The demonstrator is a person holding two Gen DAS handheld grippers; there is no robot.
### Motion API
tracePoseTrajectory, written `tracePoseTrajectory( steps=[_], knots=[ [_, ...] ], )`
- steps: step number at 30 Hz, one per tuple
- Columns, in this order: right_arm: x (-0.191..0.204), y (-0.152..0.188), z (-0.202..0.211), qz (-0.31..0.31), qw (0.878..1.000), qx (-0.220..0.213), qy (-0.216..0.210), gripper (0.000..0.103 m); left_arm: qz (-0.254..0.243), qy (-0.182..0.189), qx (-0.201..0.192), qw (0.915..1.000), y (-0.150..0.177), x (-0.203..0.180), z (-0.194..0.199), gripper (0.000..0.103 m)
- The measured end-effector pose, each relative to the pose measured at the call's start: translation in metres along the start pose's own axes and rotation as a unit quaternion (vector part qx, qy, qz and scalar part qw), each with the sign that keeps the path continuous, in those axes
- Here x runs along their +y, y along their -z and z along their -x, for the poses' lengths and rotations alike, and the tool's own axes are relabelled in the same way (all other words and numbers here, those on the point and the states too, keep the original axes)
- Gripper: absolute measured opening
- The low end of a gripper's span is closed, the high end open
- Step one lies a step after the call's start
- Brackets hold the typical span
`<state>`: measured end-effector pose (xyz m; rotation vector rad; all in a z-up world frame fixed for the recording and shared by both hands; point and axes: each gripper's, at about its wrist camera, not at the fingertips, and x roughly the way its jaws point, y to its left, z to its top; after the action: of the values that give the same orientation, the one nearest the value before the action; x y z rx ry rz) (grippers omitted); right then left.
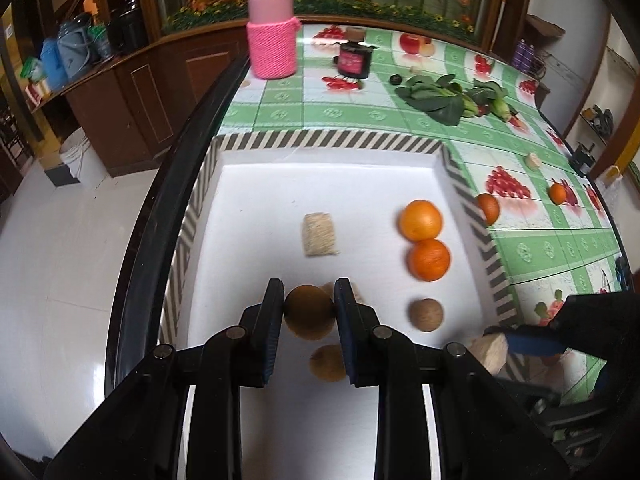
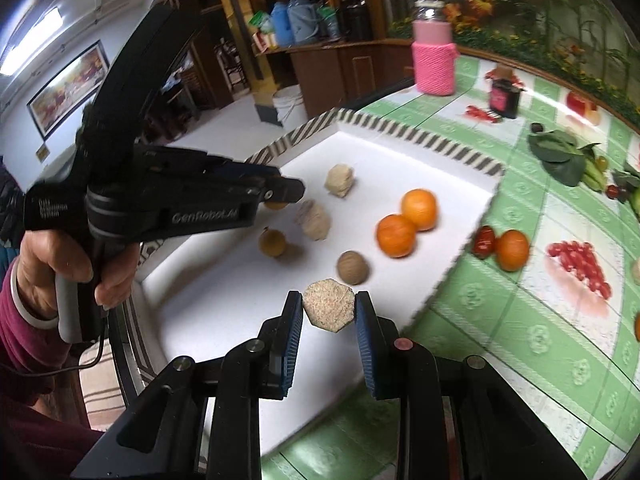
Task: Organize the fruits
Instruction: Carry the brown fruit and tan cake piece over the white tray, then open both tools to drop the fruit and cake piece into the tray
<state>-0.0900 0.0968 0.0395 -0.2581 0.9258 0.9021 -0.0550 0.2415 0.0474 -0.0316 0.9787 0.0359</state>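
Note:
A white tray with a striped rim lies on the green fruit-print tablecloth. My left gripper is shut on a round brown fruit above the tray's near part. Under it rests another brown fruit, and a third sits to the right. Two oranges touch each other in the tray, near a beige fibrous block. My right gripper is shut on a beige hexagonal block over the tray's near edge. In the right wrist view a person's hand holds the left gripper, which hides most of its fruit.
Outside the tray's right rim lie an orange and a red fruit. Farther back stand a pink knitted jar and a dark jar, with leafy greens to their right. The table's dark edge drops to the floor at left.

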Motion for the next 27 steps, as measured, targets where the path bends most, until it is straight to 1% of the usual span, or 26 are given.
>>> tracePoseTrajectory(
  steps=[9,10,15,17,18,19,21,23,27],
  knots=[
    [0.01,-0.004,-0.027,0.016,0.999,0.027,-0.009,0.027,0.03,-0.015,0.018,0.9993,0.004,0.015,-0.015,0.023],
    [0.01,-0.004,-0.029,0.016,0.999,0.029,-0.009,0.029,0.033,-0.015,0.02,0.9991,0.005,0.016,-0.016,0.023],
    [0.011,-0.004,-0.029,0.017,0.999,0.027,-0.009,0.03,0.043,-0.027,0.024,0.9984,0.007,0.018,-0.017,0.023],
    [0.011,-0.004,-0.025,0.013,1.0,0.022,-0.01,0.034,0.047,-0.031,0.022,0.9982,0.007,0.018,-0.016,0.028],
    [0.009,-0.004,-0.022,0.011,1.0,0.019,-0.011,0.036,0.048,-0.034,0.019,0.9981,0.007,0.017,-0.015,0.038],
    [0.006,-0.004,-0.017,0.007,1.0,0.013,-0.013,0.039,0.048,-0.039,0.014,0.998,0.006,0.017,-0.013,0.052],
    [0.002,-0.004,-0.007,0.001,1.0,0.003,-0.012,0.043,0.049,-0.046,-0.001,0.9977,0.006,0.014,-0.005,0.067],
    [-0.004,-0.003,0.002,-0.006,1.0,-0.008,-0.009,0.052,0.048,-0.047,-0.011,0.9976,0.004,0.009,0.001,0.068],
    [-0.019,0.0,0.02,-0.023,0.999,-0.024,0.005,0.056,0.041,-0.041,-0.023,0.998,0.001,-0.007,0.011,0.068]
  ],
)
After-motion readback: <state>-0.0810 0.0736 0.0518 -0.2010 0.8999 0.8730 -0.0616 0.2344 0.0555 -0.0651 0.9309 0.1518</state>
